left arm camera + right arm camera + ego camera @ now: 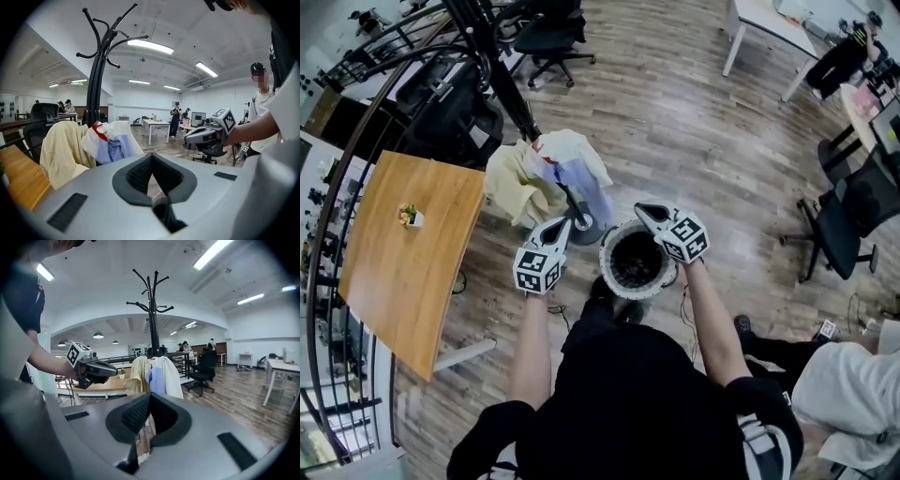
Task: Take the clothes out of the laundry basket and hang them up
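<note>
- Clothes (548, 173) in yellow, white and blue hang bunched on the coat rack (508, 89), just beyond both tools.
- Laundry basket (607, 267) stands on the floor below and between the tools. Its inside looks dark, and I cannot tell whether anything is left in it.
- Left tool (563, 223), closed and empty, is nearer the rack.
- Right tool (641, 208), also closed and empty, sits over the basket's far rim.

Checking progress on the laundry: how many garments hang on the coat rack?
3, all on the coat rack: a yellow garment at the left, a white garment on top, a blue shirt under it. Others may be hidden beneath.
</note>
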The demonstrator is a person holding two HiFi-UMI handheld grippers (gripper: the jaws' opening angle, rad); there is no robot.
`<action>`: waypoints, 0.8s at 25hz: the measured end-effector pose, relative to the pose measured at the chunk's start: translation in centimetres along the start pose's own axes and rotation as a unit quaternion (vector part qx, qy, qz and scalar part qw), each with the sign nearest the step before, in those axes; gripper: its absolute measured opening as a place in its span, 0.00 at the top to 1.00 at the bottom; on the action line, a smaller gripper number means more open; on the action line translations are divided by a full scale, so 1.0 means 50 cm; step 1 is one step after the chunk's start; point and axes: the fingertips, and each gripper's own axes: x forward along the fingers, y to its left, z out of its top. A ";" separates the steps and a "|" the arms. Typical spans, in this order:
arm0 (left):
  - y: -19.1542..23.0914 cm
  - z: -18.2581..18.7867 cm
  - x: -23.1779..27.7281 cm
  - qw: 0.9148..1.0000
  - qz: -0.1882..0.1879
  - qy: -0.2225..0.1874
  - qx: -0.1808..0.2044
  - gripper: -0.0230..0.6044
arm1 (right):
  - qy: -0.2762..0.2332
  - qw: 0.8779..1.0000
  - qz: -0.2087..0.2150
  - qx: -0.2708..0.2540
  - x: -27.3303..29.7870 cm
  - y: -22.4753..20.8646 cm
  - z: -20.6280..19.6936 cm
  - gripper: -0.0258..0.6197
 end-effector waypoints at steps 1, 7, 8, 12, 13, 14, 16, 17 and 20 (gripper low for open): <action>-0.001 0.000 -0.003 1.000 0.001 -0.001 -0.001 0.93 | 0.001 1.000 0.001 0.000 -0.002 0.002 -0.002 0.95; -0.009 0.001 -0.006 1.000 0.002 0.001 0.000 0.93 | 0.003 1.000 -0.001 0.000 -0.012 0.006 -0.007 0.95; -0.011 0.001 -0.005 1.000 0.001 0.001 0.000 0.93 | 0.004 1.000 -0.003 -0.003 -0.013 0.007 -0.007 0.95; -0.013 0.003 -0.007 1.000 -0.002 0.001 0.003 0.93 | 0.007 1.000 -0.007 -0.010 -0.016 0.010 -0.008 0.95; -0.013 0.002 -0.007 1.000 -0.002 0.001 0.004 0.93 | 0.006 1.000 -0.008 -0.009 -0.017 0.009 -0.009 0.95; -0.013 0.002 -0.007 1.000 -0.002 0.002 0.005 0.93 | 0.005 1.000 -0.008 -0.007 -0.017 0.009 -0.010 0.95; -0.014 0.003 -0.008 1.000 -0.001 0.003 0.006 0.93 | 0.003 1.000 -0.008 -0.004 -0.019 0.010 -0.011 0.95; -0.014 0.004 -0.009 1.000 -0.001 0.003 0.006 0.93 | 0.002 1.000 -0.008 -0.003 -0.020 0.010 -0.011 0.95; -0.015 0.005 -0.011 1.000 0.000 0.002 0.006 0.93 | 0.000 1.000 -0.009 -0.002 -0.023 0.010 -0.011 0.95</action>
